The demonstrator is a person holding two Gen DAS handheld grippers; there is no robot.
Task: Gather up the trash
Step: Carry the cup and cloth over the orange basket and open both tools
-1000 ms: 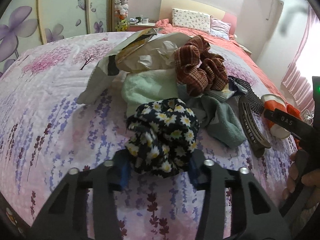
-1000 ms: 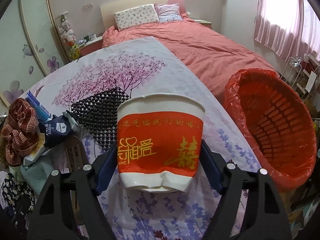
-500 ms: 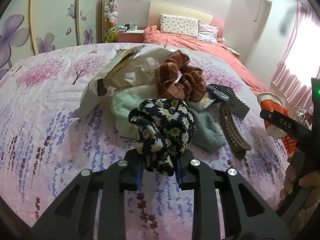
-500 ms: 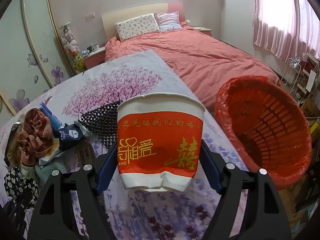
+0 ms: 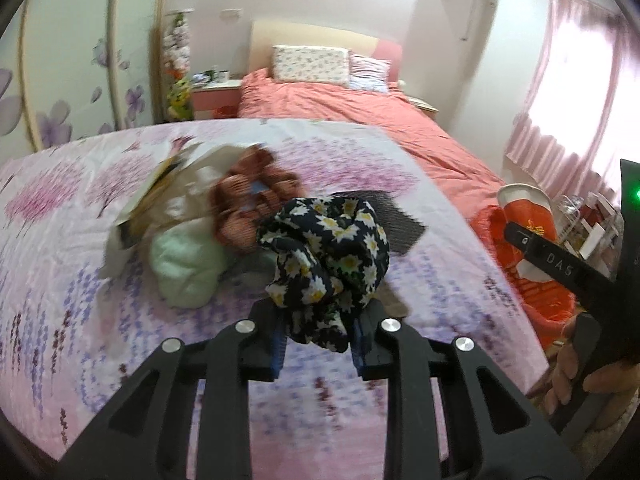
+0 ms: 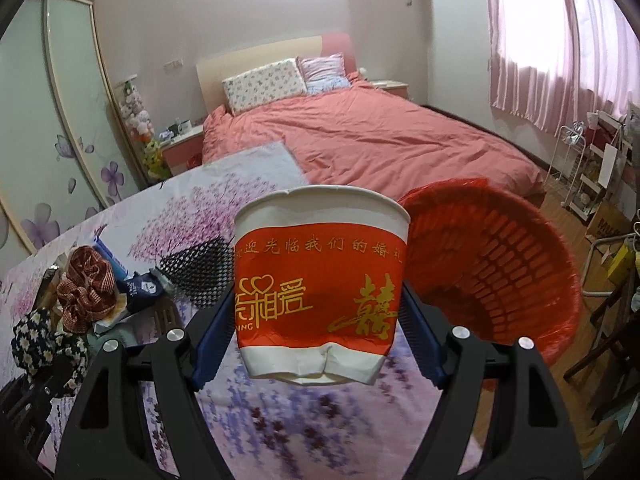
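Holding a flowery cloth (image 5: 332,256) tight in my left gripper (image 5: 318,338); my right gripper (image 6: 320,344) squeezes a red paper cup (image 6: 320,280) beside the red basket (image 6: 500,276).

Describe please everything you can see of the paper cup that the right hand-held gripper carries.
The paper cup is white with a wide red band that bears gold and white Chinese characters and two small hearts. It looks like thin paper; its base is dented and creased, its rim slightly bent. It stands upright, lifted above the flowered bedcover, clamped at both sides by the blue pads of the right hand-held gripper. Behind it to the right is the red basket. Its inside is not visible.
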